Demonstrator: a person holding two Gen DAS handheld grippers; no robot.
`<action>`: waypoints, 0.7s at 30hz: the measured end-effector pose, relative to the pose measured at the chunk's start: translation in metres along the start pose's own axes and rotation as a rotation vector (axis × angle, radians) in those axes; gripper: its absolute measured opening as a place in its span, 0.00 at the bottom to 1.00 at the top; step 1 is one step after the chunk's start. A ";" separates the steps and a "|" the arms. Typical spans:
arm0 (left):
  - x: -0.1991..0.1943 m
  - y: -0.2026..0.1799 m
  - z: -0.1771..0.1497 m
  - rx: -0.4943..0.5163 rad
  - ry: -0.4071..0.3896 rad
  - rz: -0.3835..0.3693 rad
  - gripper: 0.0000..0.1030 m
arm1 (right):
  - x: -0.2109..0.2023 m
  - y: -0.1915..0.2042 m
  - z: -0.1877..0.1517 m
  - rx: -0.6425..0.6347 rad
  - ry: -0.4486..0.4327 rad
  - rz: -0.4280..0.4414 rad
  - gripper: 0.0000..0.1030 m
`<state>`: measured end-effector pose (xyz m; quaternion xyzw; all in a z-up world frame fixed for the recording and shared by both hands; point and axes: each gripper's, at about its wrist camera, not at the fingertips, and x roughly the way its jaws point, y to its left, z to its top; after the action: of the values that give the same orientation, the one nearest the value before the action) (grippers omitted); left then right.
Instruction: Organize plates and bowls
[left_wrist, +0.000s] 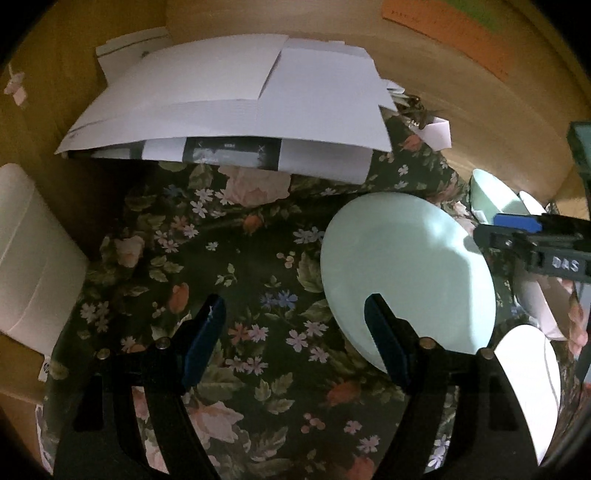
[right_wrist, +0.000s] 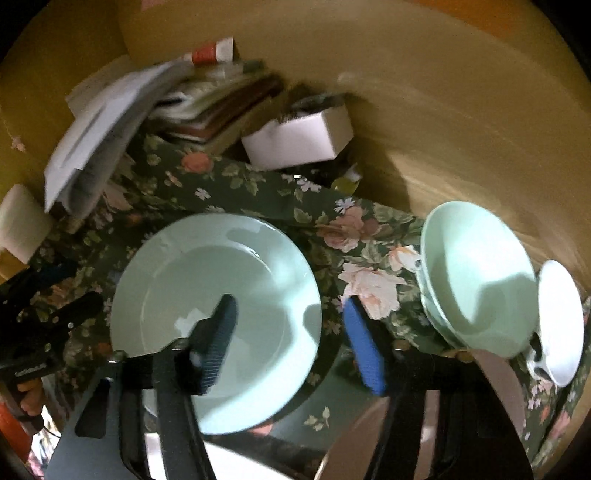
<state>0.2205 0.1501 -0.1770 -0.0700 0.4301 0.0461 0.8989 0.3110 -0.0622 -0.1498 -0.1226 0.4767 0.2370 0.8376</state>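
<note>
Blue-padded fingers of the right gripper (right_wrist: 291, 332) fill the bottom of its own view, jaws spread partway with nothing pinched. Its left finger hangs over the middle of the mint-green plate (right_wrist: 207, 280); its right finger sits just past the plate's rim at about 3 o'clock, over the floral tablecloth (right_wrist: 369, 236). So the plate's right edge falls between the two fingers, but I can't tell if either pad actually touches it.

Further out at 3 o'clock from that plate there's a stack of mint bowls (right_wrist: 476, 273), tilted toward the camera, with a white cup (right_wrist: 561, 317) just beside it on the far right. Up at 12 o'clock sits a small white box (right_wrist: 299, 136), and at 10 o'clock a messy pile of papers (right_wrist: 99, 136).

Over in the left wrist view, the left gripper (left_wrist: 295, 332) has its jaws spread wide, holding nothing, hovering over bare tablecloth. Its right fingertip overlaps the plate's lower edge, and the plate itself lies at roughly 2 o'clock from the gap. A white dish (left_wrist: 528, 384) pokes in at 4 o'clock. White folded sheets (left_wrist: 229, 107) lie at 12 o'clock.
</note>
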 end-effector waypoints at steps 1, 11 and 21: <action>0.002 0.001 0.000 0.002 0.003 -0.005 0.75 | 0.005 -0.001 0.002 0.003 0.024 0.013 0.37; 0.012 0.002 -0.001 0.022 0.006 -0.033 0.75 | 0.042 -0.013 0.013 0.048 0.166 0.018 0.28; 0.012 0.026 -0.001 -0.013 0.010 -0.013 0.70 | 0.035 0.020 -0.001 0.011 0.163 0.056 0.28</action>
<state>0.2239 0.1755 -0.1890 -0.0788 0.4339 0.0429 0.8965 0.3152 -0.0352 -0.1795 -0.1237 0.5478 0.2470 0.7897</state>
